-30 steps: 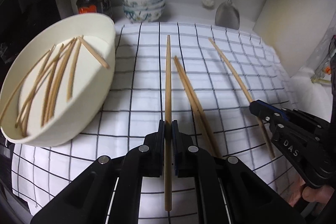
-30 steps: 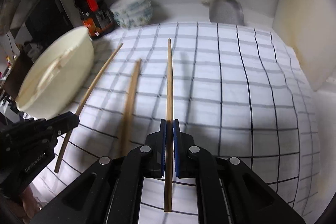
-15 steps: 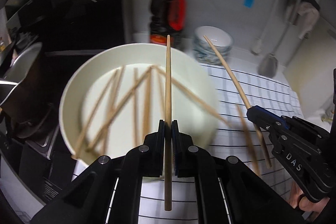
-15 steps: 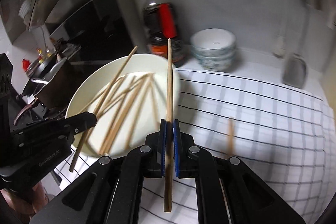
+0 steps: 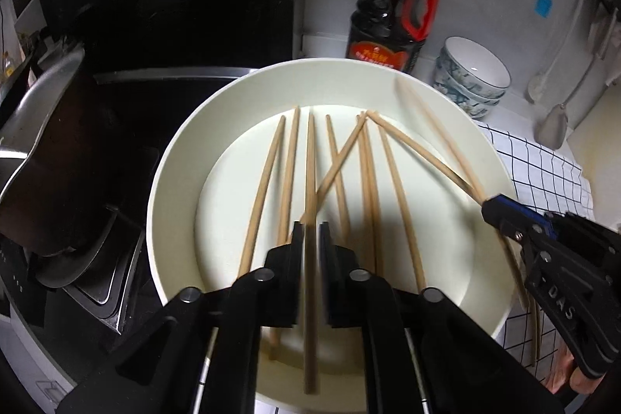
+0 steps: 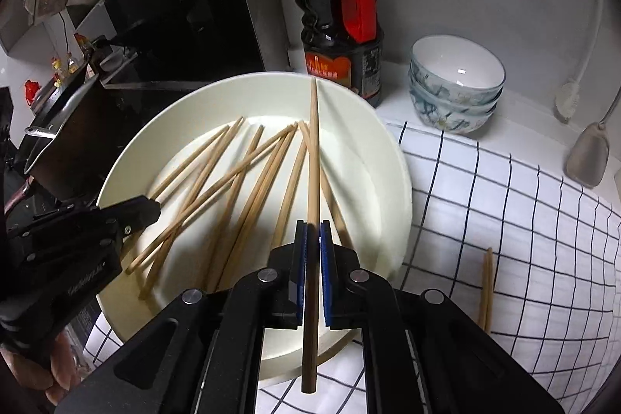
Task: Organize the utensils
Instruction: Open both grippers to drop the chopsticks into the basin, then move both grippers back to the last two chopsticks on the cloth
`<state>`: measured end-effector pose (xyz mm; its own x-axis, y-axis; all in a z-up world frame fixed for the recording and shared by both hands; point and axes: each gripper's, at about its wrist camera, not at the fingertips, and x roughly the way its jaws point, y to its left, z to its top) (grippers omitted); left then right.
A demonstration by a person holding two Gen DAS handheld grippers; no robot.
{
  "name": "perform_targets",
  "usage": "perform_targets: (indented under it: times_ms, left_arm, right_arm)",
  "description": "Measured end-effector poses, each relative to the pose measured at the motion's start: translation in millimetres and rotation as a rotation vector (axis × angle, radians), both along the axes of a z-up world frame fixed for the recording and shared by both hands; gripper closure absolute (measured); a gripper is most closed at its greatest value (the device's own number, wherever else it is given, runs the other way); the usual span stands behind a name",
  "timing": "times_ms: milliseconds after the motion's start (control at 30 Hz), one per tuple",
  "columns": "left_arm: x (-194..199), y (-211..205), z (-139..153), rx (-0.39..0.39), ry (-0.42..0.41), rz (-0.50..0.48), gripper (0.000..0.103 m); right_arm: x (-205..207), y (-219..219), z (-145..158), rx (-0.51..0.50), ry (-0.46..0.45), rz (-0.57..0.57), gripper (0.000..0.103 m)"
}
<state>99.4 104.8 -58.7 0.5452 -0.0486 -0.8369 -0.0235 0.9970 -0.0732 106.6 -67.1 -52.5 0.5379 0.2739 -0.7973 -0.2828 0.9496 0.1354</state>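
Observation:
A wide cream bowl holds several wooden chopsticks. My left gripper is over the bowl, its jaws slightly parted around a blurred chopstick that lies between them. My right gripper is above the bowl's right side with jaws a little apart around another chopstick, which points toward the far rim. Each gripper shows in the other's view: the right one, the left one.
A dark sauce bottle and stacked patterned bowls stand behind the cream bowl. A pair of chopsticks lies on the checked cloth. A pan and stove are at the left. A spatula hangs at right.
Both grippers lifted their chopsticks off the cloth and carried them left over the bowl. Both pairs of jaws have parted slightly, and the left chopstick now looks blurred.

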Motion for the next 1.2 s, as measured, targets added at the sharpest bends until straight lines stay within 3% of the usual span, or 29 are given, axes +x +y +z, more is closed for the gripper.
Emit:
perform_targets:
  times_ms: [67,133,600,1200]
  left_arm:
    - [-2,3,2,0.011,-0.015,0.016,0.044]
    - [-5,6,7,0.019,-0.044,0.033,0.032]
    - [-31,16,20,0.017,-0.025,0.080,0.017]
    - [-62,-24,34,0.019,-0.038,0.027,0.016]
  right_arm:
    - [-3,-2,2,-0.011,-0.013,-0.011,0.087]
    - [-8,-5,7,-0.011,-0.026,-0.021,0.087]
    - [-44,-22,26,0.020,-0.040,-0.032,0.077]
    - [-81,-55,42,0.052,-0.066,-0.077,0.072]
